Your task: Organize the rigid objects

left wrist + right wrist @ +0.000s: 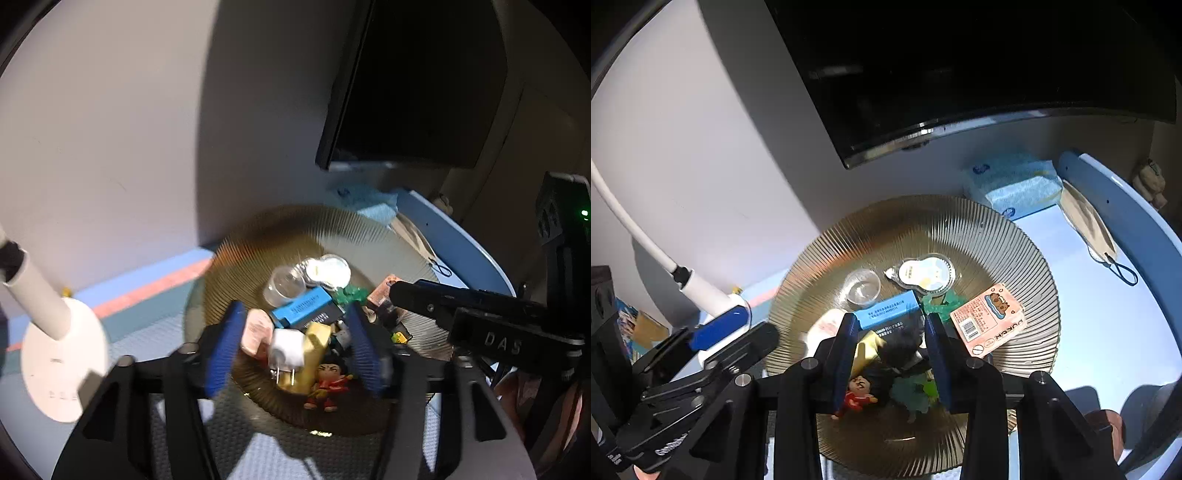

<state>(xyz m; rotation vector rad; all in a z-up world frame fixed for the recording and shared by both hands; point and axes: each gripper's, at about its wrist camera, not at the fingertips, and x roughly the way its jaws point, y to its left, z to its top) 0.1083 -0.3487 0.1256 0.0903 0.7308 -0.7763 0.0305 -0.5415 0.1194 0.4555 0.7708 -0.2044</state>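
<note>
Left gripper [295, 347] jaws apart over ribbed plate [236, 266], white plug [288, 347] loose between pads, lower centre. Right gripper [892, 354] narrow around dark figurine [905, 350]; contact unclear.

Two black gripper frames of angular struts are seen, the left gripper [295, 345] and the right gripper [892, 354] each fitted with ribbed blue pads [221, 350] and round silver screws [812, 363], and white raised lettering is borne on a black side bracket [502, 341].
</note>
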